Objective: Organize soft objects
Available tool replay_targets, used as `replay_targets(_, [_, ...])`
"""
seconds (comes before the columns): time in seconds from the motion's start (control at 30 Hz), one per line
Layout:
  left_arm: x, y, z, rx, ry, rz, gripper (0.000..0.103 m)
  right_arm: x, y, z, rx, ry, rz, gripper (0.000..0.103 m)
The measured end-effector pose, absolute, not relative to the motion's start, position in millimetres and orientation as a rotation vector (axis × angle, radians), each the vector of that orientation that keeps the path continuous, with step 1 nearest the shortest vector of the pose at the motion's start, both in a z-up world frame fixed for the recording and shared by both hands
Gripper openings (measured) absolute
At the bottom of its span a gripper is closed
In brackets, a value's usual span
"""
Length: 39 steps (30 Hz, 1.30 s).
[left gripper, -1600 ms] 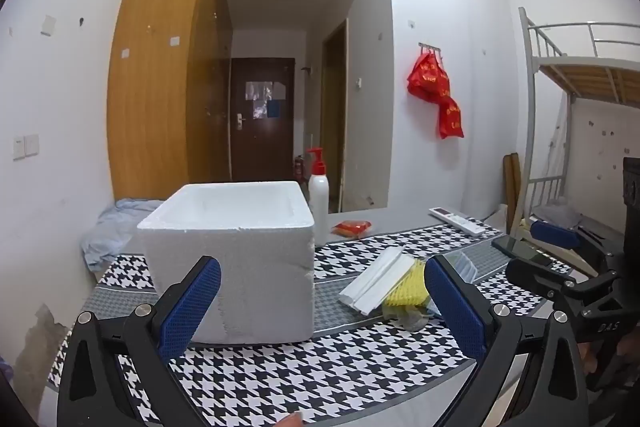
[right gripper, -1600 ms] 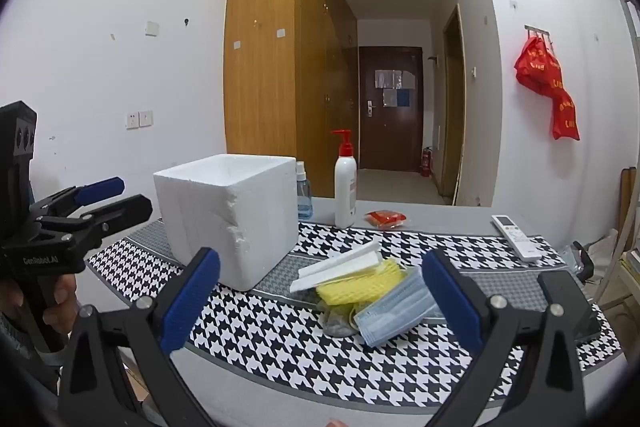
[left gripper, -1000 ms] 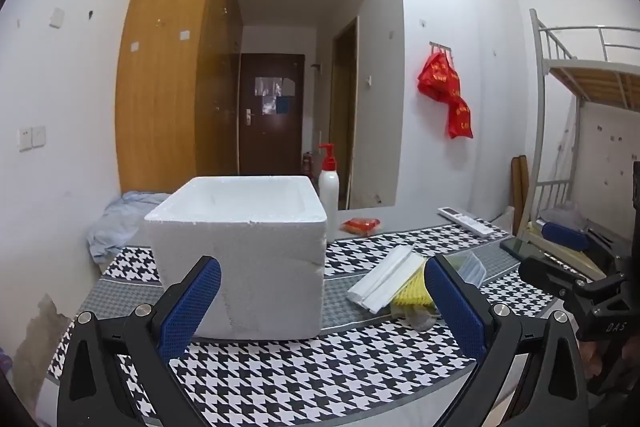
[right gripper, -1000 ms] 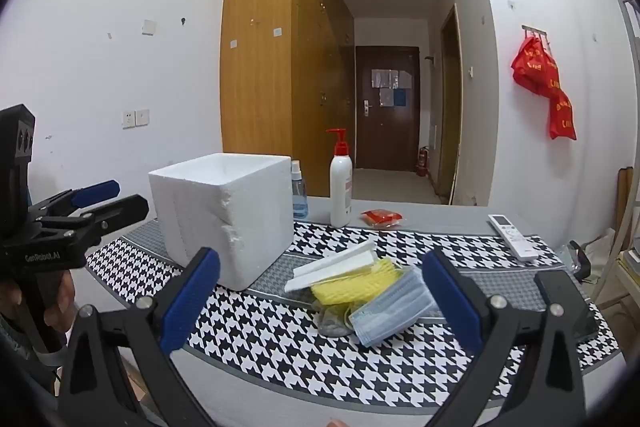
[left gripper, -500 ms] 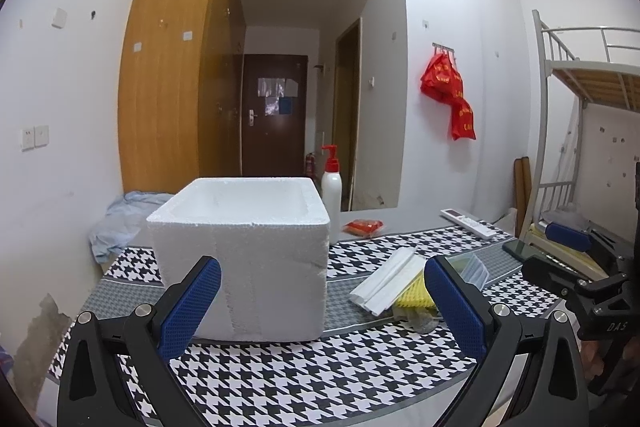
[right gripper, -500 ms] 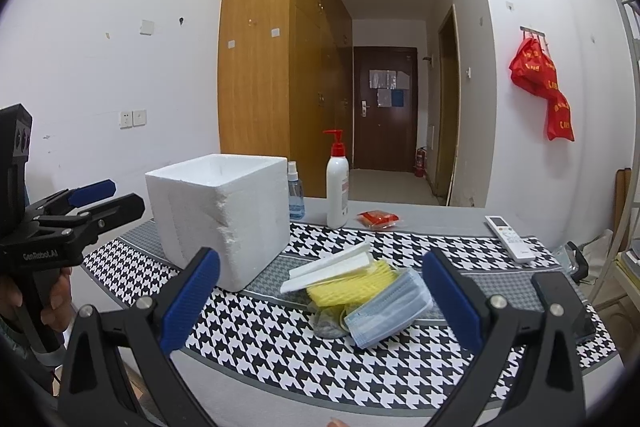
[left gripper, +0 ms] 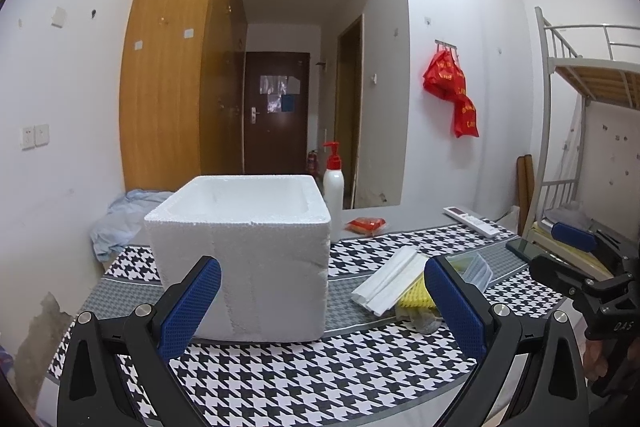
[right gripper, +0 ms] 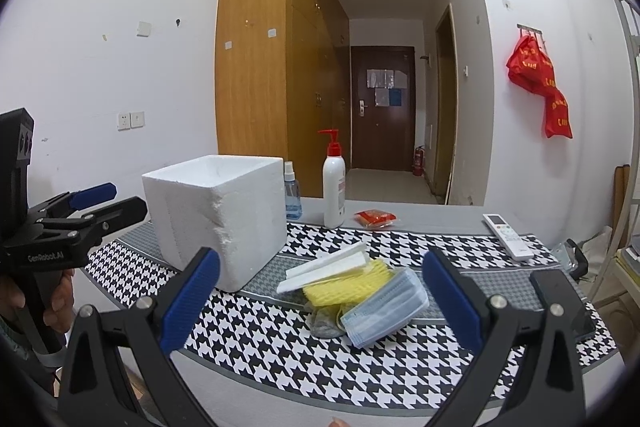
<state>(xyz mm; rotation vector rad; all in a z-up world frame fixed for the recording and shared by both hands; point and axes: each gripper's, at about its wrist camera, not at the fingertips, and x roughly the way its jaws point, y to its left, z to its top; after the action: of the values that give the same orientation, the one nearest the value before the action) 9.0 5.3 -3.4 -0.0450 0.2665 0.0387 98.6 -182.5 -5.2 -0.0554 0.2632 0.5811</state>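
Left wrist view: I hold the left gripper (left gripper: 320, 307) with its jaws spread wide and nothing between them, above the near edge of the worktop (left gripper: 304, 379) with its houndstooth cloth. A white foam box (left gripper: 244, 255) stands straight ahead, open side up, interior looks bare as far as I can see. Right of the box lies the pile of soft things: white foam sheets (left gripper: 386, 281) on top of a yellow foam net (left gripper: 416, 297), with the face masks (left gripper: 478, 269) mostly hidden behind my right finger. Behind the box, a pump bottle (left gripper: 333, 187), a red packet (left gripper: 366, 225) and a remote (left gripper: 474, 221). The right gripper (left gripper: 568, 251) shows at the far right edge, a hand (left gripper: 596, 357) on its grip.

Right wrist view: right gripper (right gripper: 320, 301) also wide open and empty, held before the pile. White foam sheets (right gripper: 328, 267) rest on the yellow foam net (right gripper: 346, 285); the face masks (right gripper: 386, 307) lean against the net's right side; a grey crumpled item (right gripper: 326, 321) sits under them, cannot identify it. Foam box (right gripper: 222, 215) stands left of the pile, apart from it. A small spray bottle (right gripper: 292, 193) is just beside the box, the pump bottle (right gripper: 334, 187) next to that. Left gripper (right gripper: 88, 205) appears at the left edge, jaws apart, a hand (right gripper: 60, 303) below it.
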Motion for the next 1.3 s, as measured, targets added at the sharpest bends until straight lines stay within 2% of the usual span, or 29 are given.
replay_targets(1.3, [43,-20,-9,0.019,0.324,-0.105,0.102,126,-192,-17,-0.042,0.348,0.538,0.102])
